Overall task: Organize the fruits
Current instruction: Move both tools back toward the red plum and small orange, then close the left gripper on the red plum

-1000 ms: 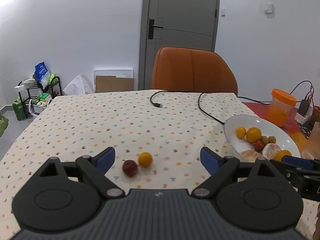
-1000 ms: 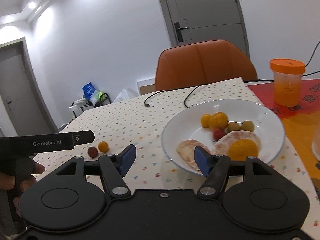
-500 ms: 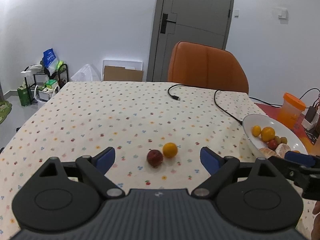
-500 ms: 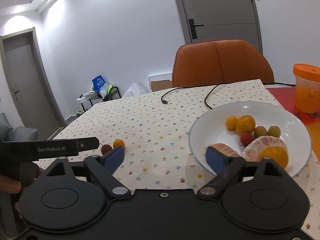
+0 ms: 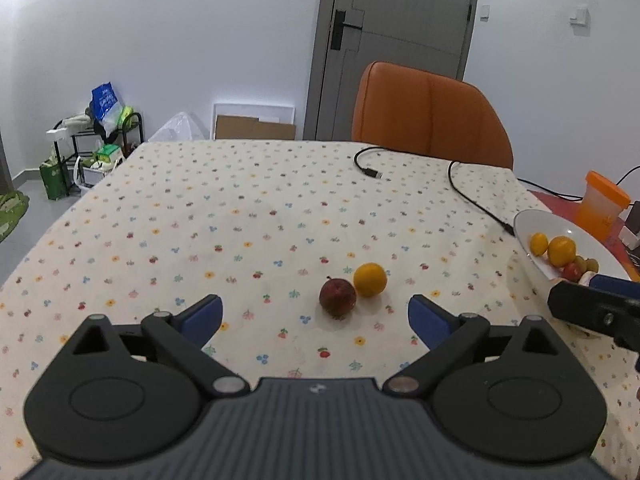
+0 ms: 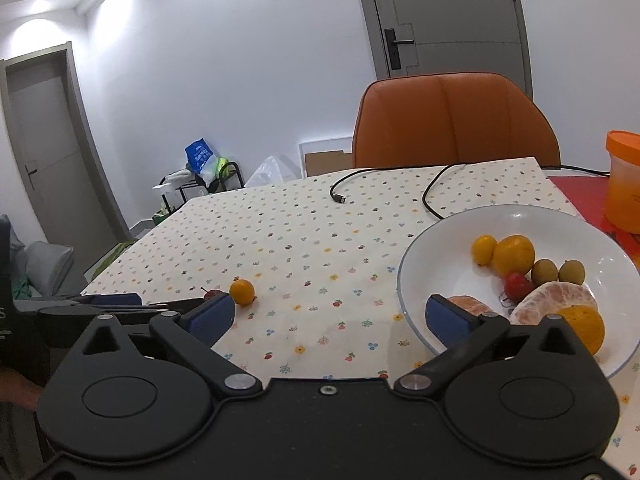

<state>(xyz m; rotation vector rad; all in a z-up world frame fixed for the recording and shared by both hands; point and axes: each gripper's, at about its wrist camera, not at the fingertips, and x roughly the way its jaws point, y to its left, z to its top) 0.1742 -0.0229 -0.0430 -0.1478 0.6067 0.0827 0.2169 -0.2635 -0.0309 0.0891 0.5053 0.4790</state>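
My left gripper (image 5: 315,317) is wide and empty. Its view shows the dark red fruit (image 5: 337,297) whole, touching the small orange (image 5: 370,279) at its 1 o'clock, both on the worktop (image 5: 240,220). From my right gripper (image 6: 329,319), also wide and empty, the red fruit is almost hidden behind a finger, but the white plate (image 6: 440,240) at 2 o'clock shows fully, with its citrus, small green fruits and peeled segments. The cloth is cream with small flowers; behind stand an orange chair (image 6: 454,120) and a grey door (image 5: 400,40).
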